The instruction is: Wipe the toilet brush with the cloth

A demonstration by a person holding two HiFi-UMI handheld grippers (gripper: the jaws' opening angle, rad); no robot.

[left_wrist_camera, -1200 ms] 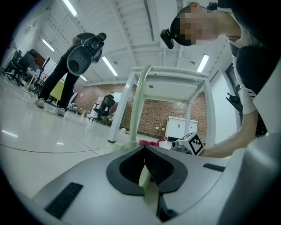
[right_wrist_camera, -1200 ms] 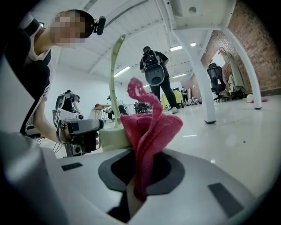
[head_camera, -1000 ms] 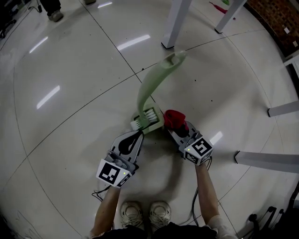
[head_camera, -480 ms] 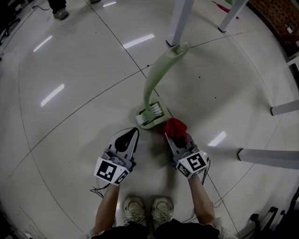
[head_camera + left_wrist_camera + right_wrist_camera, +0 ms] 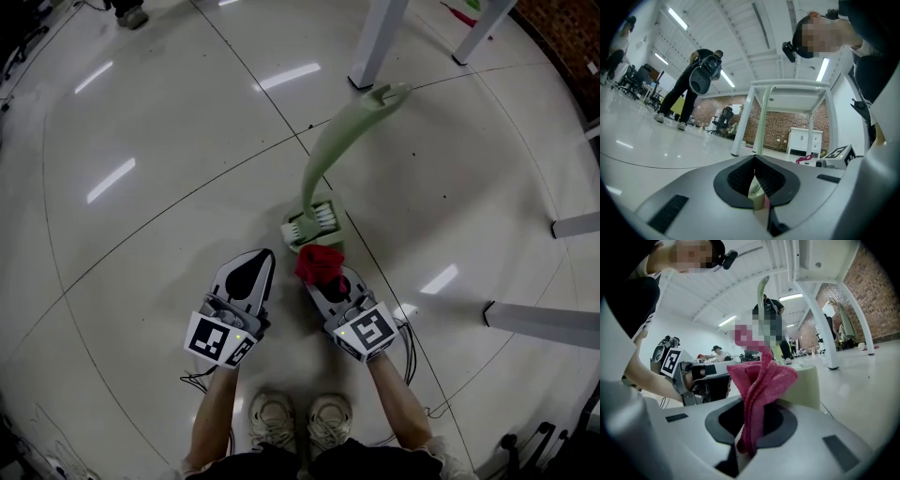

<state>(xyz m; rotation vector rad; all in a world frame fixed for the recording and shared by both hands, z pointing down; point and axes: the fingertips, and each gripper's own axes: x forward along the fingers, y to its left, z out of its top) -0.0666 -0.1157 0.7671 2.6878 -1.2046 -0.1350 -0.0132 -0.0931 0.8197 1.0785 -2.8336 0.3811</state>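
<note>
**Red cloth poised at the foot of a toilet brush on a polished floor**

Seen from the head view, a person stands on a glossy white tiled floor (image 5: 141,234) with a two-jaw gripper in each hand. Pale shoes (image 5: 267,417) show at the near edge of the frame. The right gripper (image 5: 319,281) is clamped on a bunched red cloth (image 5: 317,262), which stands up out of its jaws. In the right gripper view the black pads pinch the fabric's lower end and its folds fan upward.

Just beyond the cloth, on the far side, the pale green toilet brush (image 5: 328,155) rests on the floor. Its bristled head (image 5: 314,225) is at the near end. Its curved handle sweeps away to the far right, toward a white table leg (image 5: 380,42). Whether the cloth touches the head cannot be told. In the right gripper view the brush's pale green foot (image 5: 806,385) rises directly behind the cloth.

The left gripper (image 5: 266,253) sits to the left of the cloth, near the brush head but apart from it. Its jaws are closed together on nothing, and the left gripper view shows the pads meeting. A square-marked cube (image 5: 220,339) rides on its near end.

Behind, the left gripper view takes in a white-framed table (image 5: 787,84), a brick wall (image 5: 780,126) and another person in dark clothes (image 5: 691,89) far across the floor.
</note>
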